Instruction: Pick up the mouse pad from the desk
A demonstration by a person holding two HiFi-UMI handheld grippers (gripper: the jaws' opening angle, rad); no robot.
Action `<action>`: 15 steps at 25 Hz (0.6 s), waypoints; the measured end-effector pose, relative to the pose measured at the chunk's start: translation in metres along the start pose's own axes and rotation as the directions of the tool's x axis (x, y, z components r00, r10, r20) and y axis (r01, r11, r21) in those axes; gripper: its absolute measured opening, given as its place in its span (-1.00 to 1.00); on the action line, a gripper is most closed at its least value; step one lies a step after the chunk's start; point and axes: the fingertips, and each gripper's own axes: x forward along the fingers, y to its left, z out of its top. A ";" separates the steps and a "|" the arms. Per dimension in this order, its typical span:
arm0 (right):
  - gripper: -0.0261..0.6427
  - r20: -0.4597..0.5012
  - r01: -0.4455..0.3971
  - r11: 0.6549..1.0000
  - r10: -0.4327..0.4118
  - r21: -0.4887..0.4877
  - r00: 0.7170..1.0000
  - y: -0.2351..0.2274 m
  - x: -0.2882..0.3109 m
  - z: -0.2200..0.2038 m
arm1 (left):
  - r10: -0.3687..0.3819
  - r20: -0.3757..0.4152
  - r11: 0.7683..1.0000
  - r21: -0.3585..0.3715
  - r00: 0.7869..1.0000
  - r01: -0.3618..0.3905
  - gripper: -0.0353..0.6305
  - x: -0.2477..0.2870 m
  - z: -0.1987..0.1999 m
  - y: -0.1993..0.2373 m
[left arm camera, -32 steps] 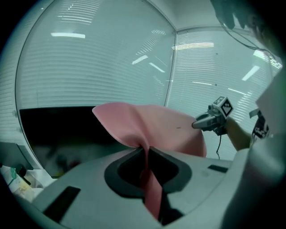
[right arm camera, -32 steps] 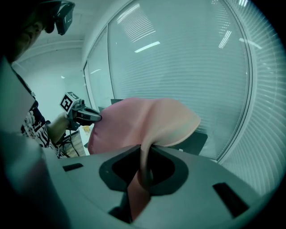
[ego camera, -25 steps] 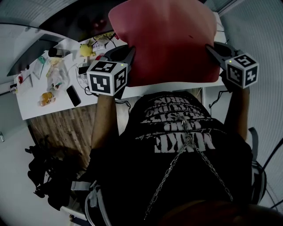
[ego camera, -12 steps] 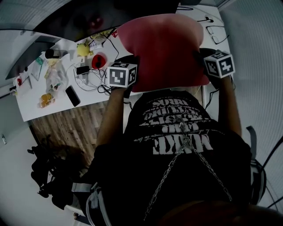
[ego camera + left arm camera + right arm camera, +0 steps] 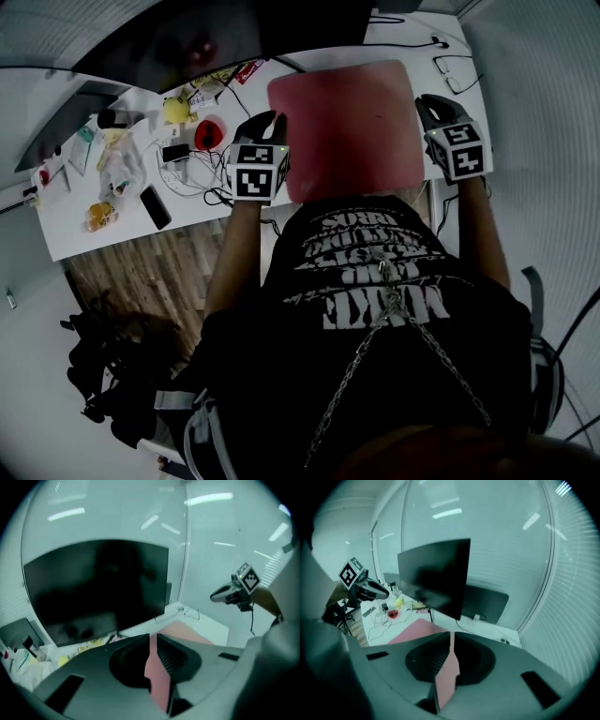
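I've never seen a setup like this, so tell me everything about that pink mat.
The mouse pad is a thin, plain pink rectangle with rounded corners. It lies flat over the white desk, before the monitor. The left hand-held gripper pinches its left edge, jaws just opening slightly; the right hand-held gripper pinches its right edge, jaws just closing further.

Head view: from my head, steeply down onto the desk (image 5: 75,211) at the far edge.
Left gripper view: rides my left gripper (image 5: 265,120), close behind its jaws, which have just been opening with the mouse pad (image 5: 347,122) edge between them; faces the far monitor (image 5: 98,588).
Right gripper view: rides my right gripper (image 5: 429,101), its jaws just closing tighter on the mouse pad; faces far and left.
Shared: all three see the desk and mouse pad; each gripper view catches the other gripper.
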 end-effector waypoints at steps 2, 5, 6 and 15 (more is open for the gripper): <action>-0.88 0.209 0.009 1.000 -0.008 -0.002 0.978 0.008 -0.027 0.045 | 0.009 0.247 0.999 0.027 0.969 -0.016 -0.79 -0.028 0.056 -0.009; -0.92 0.485 -0.013 1.000 0.011 0.001 0.874 0.026 -0.071 0.103 | 0.021 0.522 0.999 0.030 0.853 -0.043 -0.87 -0.068 0.123 -0.026; -0.92 0.544 -0.022 1.000 0.025 -0.013 0.839 0.033 -0.082 0.116 | 0.017 0.574 0.998 0.036 0.818 -0.046 -0.87 -0.076 0.136 -0.033; -0.92 0.614 -0.054 0.995 0.093 -0.081 0.784 0.040 -0.107 0.136 | -0.017 0.605 0.999 0.051 0.796 -0.017 -0.87 -0.068 0.154 -0.069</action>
